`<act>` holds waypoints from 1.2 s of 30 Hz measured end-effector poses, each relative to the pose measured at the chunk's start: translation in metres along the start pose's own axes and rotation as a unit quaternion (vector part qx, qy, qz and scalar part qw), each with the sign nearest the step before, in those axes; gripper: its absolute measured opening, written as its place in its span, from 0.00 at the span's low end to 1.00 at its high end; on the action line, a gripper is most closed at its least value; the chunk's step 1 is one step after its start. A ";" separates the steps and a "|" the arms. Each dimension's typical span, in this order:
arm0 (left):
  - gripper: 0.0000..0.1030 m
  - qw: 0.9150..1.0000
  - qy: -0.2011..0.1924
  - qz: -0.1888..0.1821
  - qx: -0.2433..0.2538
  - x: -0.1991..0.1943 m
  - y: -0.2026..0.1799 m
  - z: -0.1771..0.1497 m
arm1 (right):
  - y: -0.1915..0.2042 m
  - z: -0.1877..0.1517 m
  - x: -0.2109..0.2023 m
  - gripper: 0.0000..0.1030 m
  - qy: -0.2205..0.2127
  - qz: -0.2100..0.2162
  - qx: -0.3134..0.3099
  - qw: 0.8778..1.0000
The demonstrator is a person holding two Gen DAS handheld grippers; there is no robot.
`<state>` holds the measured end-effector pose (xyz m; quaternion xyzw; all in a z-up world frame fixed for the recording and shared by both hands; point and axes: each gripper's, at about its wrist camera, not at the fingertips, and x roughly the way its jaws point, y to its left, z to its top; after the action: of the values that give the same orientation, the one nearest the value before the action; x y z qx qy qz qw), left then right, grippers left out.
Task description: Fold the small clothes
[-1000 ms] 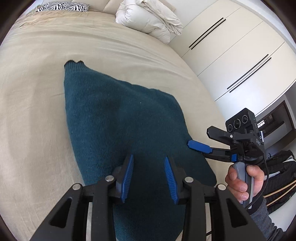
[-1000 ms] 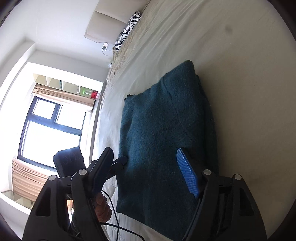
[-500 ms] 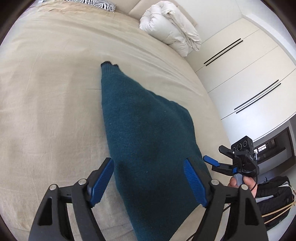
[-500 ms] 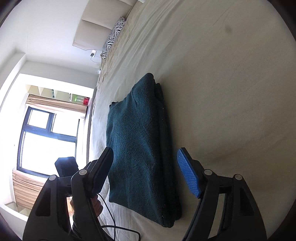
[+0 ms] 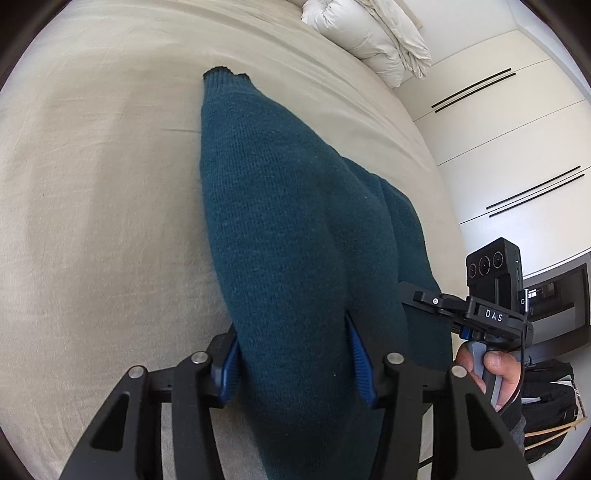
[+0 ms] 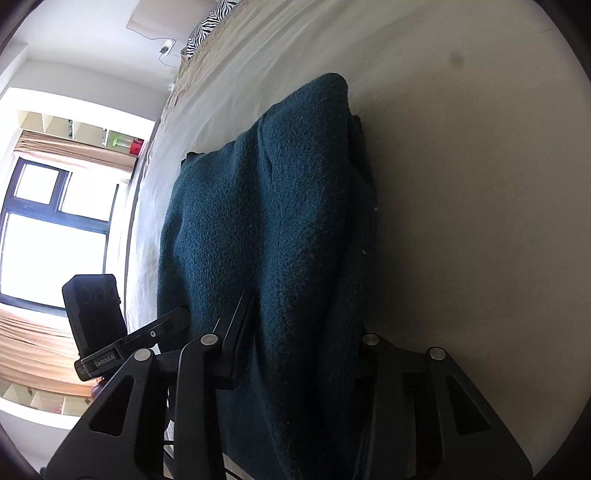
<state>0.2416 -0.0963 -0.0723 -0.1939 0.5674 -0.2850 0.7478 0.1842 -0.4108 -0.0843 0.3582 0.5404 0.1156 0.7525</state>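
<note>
Lying folded on the beige bed (image 5: 92, 221), the dark teal sweater (image 5: 288, 229) bunches between both claws; the left gripper (image 5: 295, 363) and right gripper (image 6: 299, 347) are closing, pressing its near edge.

A dark teal knitted sweater (image 5: 295, 240) is seen on a beige bed sheet (image 5: 92, 221). Blue pads are carried by the black left tool (image 5: 295, 354). Beyond the sweater, a white duvet (image 5: 373, 37) and a black-and-white zebra-striped pillow (image 6: 208, 18) are shown.
</note>
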 end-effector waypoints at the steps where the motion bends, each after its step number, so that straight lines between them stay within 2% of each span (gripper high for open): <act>1: 0.47 1.000 -0.001 0.006 0.006 -0.002 -0.004 -0.001 | 0.005 -0.003 -0.002 0.30 -0.008 -0.013 -0.009 1.000; 5: 0.44 0.999 -0.011 0.036 0.034 -0.021 -0.023 -0.009 | 0.035 -0.023 -0.014 0.23 -0.040 -0.067 -0.054 0.996; 9: 0.43 0.996 -0.035 0.049 0.060 -0.062 -0.035 -0.032 | 0.073 -0.057 -0.031 0.22 -0.058 -0.085 -0.096 0.990; 16: 0.44 0.994 -0.063 0.048 0.070 -0.145 -0.018 -0.098 | 0.128 -0.137 -0.049 0.22 -0.066 -0.029 -0.133 0.988; 20: 0.44 0.992 -0.073 0.068 0.074 -0.176 -0.001 -0.133 | 0.156 -0.178 -0.023 0.22 -0.053 -0.012 -0.148 0.987; 24: 0.44 0.993 -0.067 0.075 0.065 -0.180 0.024 -0.156 | 0.156 -0.206 0.001 0.22 -0.036 0.010 -0.128 0.991; 26: 0.45 0.994 -0.056 0.072 0.059 -0.170 0.042 -0.164 | 0.156 -0.212 0.020 0.22 -0.030 0.004 -0.127 0.991; 28: 0.46 0.996 -0.037 0.074 0.041 -0.154 0.060 -0.171 | 0.136 -0.217 0.038 0.23 -0.008 0.006 -0.097 0.995; 30: 0.52 0.997 -0.050 0.056 0.030 -0.150 0.074 -0.177 | 0.123 -0.222 0.057 0.26 -0.007 0.013 -0.068 0.998; 32: 0.55 0.998 -0.056 0.039 0.015 -0.150 0.082 -0.181 | 0.105 -0.223 0.063 0.35 -0.009 0.049 -0.026 0.998; 33: 0.55 0.998 -0.059 0.034 0.011 -0.151 0.084 -0.182 | 0.099 -0.226 0.062 0.36 -0.011 0.063 -0.010 0.998; 36: 0.56 0.997 -0.063 0.036 0.016 -0.153 0.083 -0.186 | 0.092 -0.233 0.049 0.39 -0.021 0.069 -0.004 0.997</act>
<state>0.0502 0.0722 -0.0625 -0.1791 0.5211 -0.2539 0.7949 0.0142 -0.2208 -0.0964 0.3936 0.4978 0.1620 0.7557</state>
